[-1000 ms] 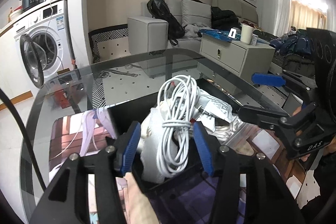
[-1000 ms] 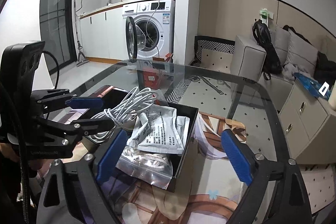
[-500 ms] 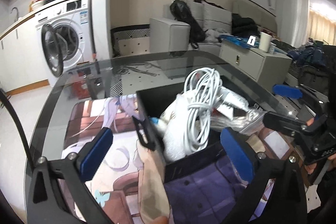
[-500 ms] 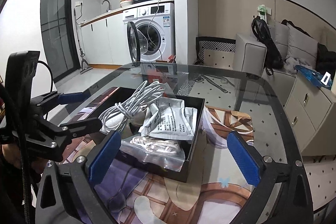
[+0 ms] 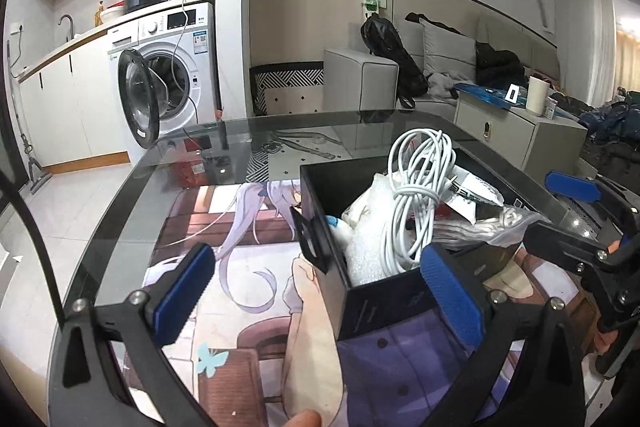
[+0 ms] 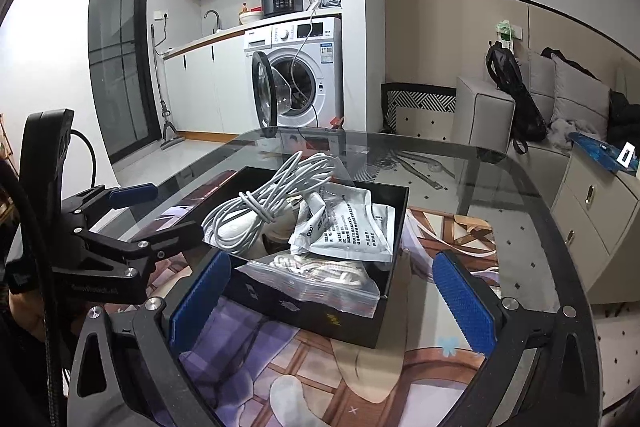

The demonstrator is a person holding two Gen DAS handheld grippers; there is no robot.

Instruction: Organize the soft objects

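Note:
A black open box [image 5: 384,301] [image 6: 320,311] stands on the printed mat on a glass table. In it lie a coiled white cable [image 5: 420,195] [image 6: 272,199], a white foam wrap [image 5: 366,227], white printed packets [image 6: 352,227] and a clear zip bag of white cord [image 6: 320,275]. My left gripper [image 5: 316,295] is open and empty, drawn back near the box's near corner; it also shows in the right wrist view [image 6: 160,211]. My right gripper [image 6: 332,299] is open and empty in front of the box; it also shows in the left wrist view [image 5: 560,207].
The printed anime mat [image 5: 248,307] covers the near part of the glass table [image 6: 520,187]. Beyond the table are a washing machine [image 6: 300,75] with its door open, a sofa with a black bag [image 6: 516,95] and a white cabinet [image 5: 516,135].
My left gripper let go of the white cable and foam wrap, opened wide and pulled back and left from the box. My right gripper also drew back a little.

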